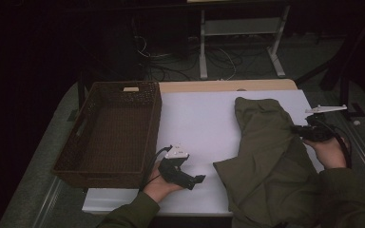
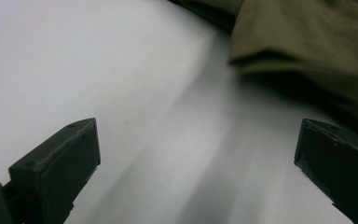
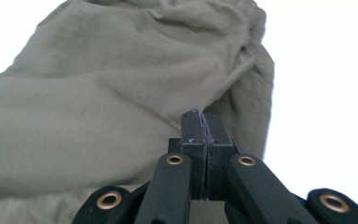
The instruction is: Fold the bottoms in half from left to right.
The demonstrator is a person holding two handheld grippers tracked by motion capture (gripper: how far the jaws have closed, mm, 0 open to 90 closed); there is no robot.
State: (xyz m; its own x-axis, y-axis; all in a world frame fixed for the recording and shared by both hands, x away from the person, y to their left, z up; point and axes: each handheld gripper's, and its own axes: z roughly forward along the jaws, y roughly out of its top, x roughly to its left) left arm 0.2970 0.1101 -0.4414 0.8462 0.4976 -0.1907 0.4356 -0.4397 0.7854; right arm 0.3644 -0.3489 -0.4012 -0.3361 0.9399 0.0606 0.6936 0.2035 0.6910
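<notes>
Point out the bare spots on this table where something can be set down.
Bare white table lies between the wicker basket and the olive garment, ahead of the left hand-held gripper. The right side is crowded by the garment.

Dim room, grey floor, tangled cables under a white-legged table frame beyond the white-topped table.

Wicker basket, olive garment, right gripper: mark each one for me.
wicker basket (image 1: 153,124), high view, on its right wall.
olive garment (image 3: 98,107), right gripper view, on the broad fold of cloth.
right gripper (image 3: 202,120), right gripper view, at the tips of its shut jaws.
</notes>
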